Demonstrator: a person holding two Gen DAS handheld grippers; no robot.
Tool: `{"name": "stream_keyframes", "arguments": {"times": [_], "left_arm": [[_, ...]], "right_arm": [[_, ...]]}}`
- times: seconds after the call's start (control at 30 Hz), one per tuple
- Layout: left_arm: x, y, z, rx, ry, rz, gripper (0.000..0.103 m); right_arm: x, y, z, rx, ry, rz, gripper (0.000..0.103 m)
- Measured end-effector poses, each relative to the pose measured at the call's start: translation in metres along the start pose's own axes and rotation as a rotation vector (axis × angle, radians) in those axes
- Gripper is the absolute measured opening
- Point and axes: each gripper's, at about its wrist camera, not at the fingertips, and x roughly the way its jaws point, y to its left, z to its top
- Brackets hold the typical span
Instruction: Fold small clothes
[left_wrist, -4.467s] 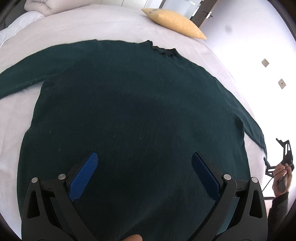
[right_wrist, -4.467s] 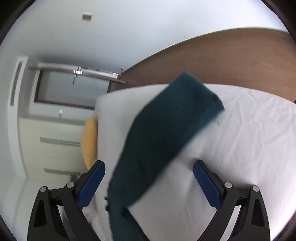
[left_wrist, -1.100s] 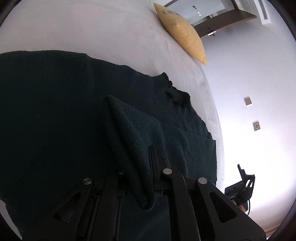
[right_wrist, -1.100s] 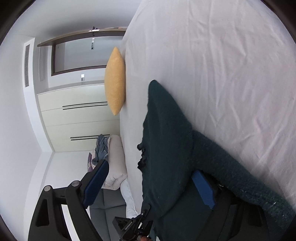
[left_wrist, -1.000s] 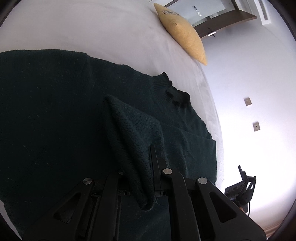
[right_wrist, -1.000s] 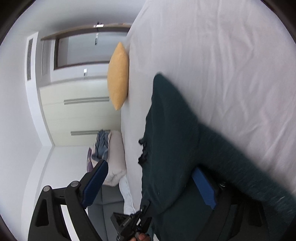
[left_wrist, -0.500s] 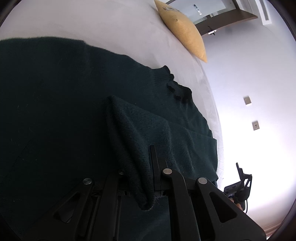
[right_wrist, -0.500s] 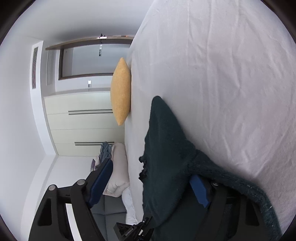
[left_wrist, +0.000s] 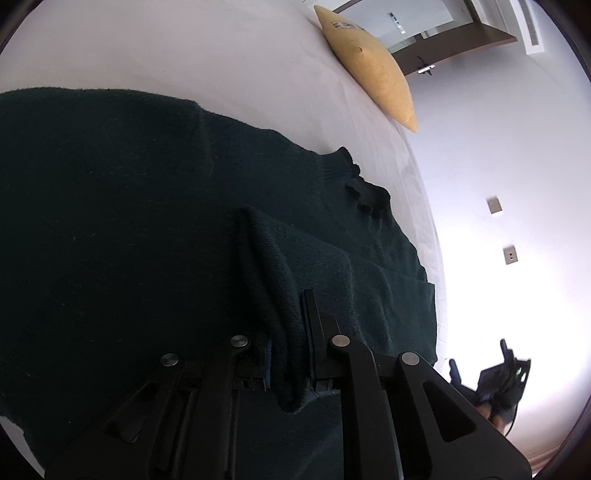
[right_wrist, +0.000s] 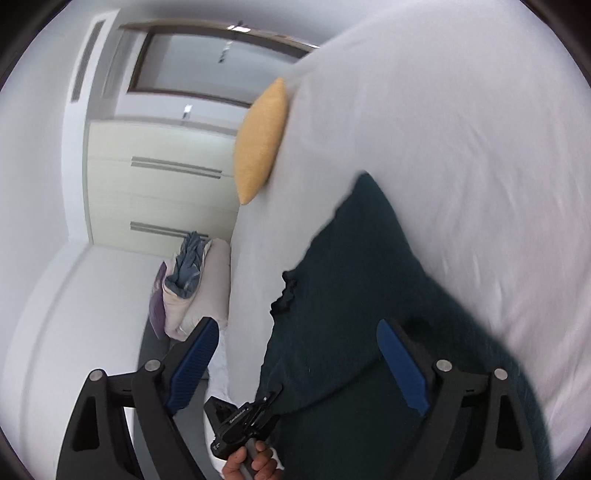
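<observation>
On the white bed (left_wrist: 221, 55) beside a yellow cushion (left_wrist: 373, 70), your left gripper (left_wrist: 288, 354) pinches the dark green sweater (left_wrist: 129, 203); your right gripper's (right_wrist: 295, 362) fingers are spread.

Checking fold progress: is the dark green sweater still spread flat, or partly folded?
Partly folded. The left gripper is shut on a sleeve lying over the sweater body; the rest is spread on the bed.
</observation>
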Motion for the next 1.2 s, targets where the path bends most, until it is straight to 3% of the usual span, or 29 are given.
{"name": "stream_keyframes", "arguments": {"times": [0.17,0.27,0.5,0.83,1.0,1.03,1.1,1.13,1.17,1.2], "left_arm": [[-0.005,-0.001,-0.002,0.019,-0.026,0.027,0.012],[-0.007,0.001,0.001,0.023,-0.051,0.046,0.012],[0.001,-0.001,0.005,0.051,-0.073,0.067,0.012],[-0.001,0.001,-0.001,0.055,-0.102,0.083,0.012],[-0.044,0.004,-0.016,0.047,-0.166,0.116,0.012],[-0.059,0.008,-0.021,0.045,-0.193,0.134,0.017],[-0.092,0.024,-0.032,0.001,-0.252,0.140,0.042],[-0.111,0.035,-0.038,-0.035,-0.294,0.132,0.075],[-0.131,0.046,-0.045,-0.073,-0.349,0.132,0.089],[-0.152,0.058,-0.053,-0.108,-0.410,0.138,0.089]], "right_arm": [[0.035,0.006,0.038,-0.070,0.095,-0.054,0.090],[0.058,0.002,0.060,-0.091,0.149,-0.040,0.089],[0.092,-0.026,0.074,-0.066,0.218,-0.076,0.087],[0.052,-0.028,0.038,-0.119,0.263,-0.080,0.086],[0.025,-0.035,0.025,-0.096,0.254,-0.156,0.090],[0.016,-0.035,0.022,-0.084,0.238,-0.151,0.090],[0.001,-0.031,0.014,-0.070,0.197,-0.121,0.091],[-0.006,-0.029,0.010,-0.068,0.179,-0.103,0.091],[-0.012,-0.025,0.003,-0.064,0.164,-0.078,0.091],[-0.016,-0.022,-0.005,-0.060,0.164,-0.061,0.091]]}}
